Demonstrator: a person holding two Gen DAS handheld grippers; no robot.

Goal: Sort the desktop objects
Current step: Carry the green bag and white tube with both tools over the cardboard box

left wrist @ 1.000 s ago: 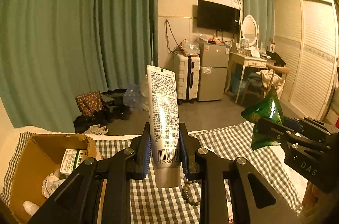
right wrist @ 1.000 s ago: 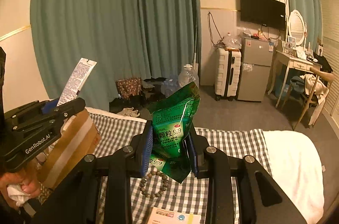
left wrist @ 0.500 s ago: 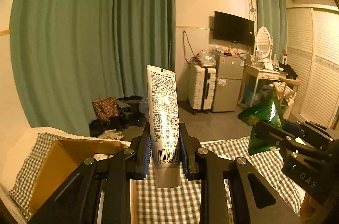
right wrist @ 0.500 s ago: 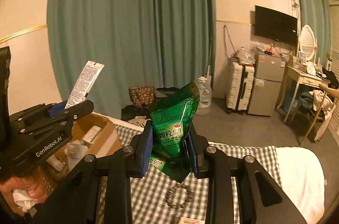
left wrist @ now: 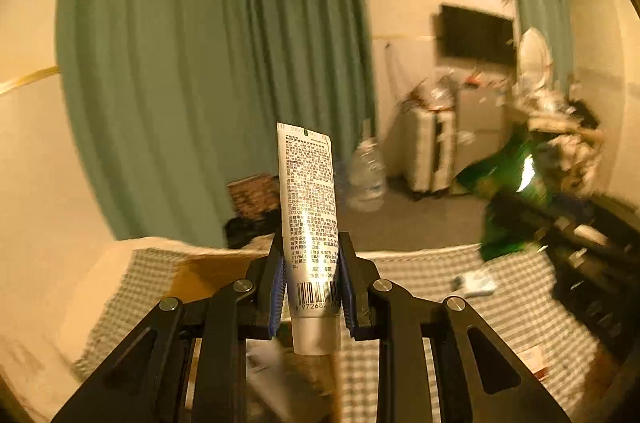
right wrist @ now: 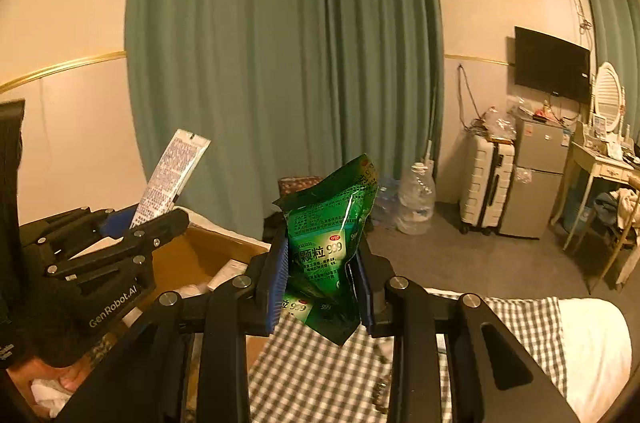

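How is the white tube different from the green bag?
The white printed plastic tube is stiff, smooth and stands straight up with its cap end down; the shiny green foil bag is crumpled and leans. The tube carries small black text and a barcode; the bag has big white lettering. Each is clamped between gripper jaws above the checked cloth.

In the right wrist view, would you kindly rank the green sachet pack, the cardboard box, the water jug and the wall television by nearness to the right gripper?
1. Green sachet pack: clamped in the right gripper.
2. Brown cardboard box: just left, on the checked cloth.
3. Clear plastic water jug: on the floor, right of centre.
4. Black wall television: far right wall.
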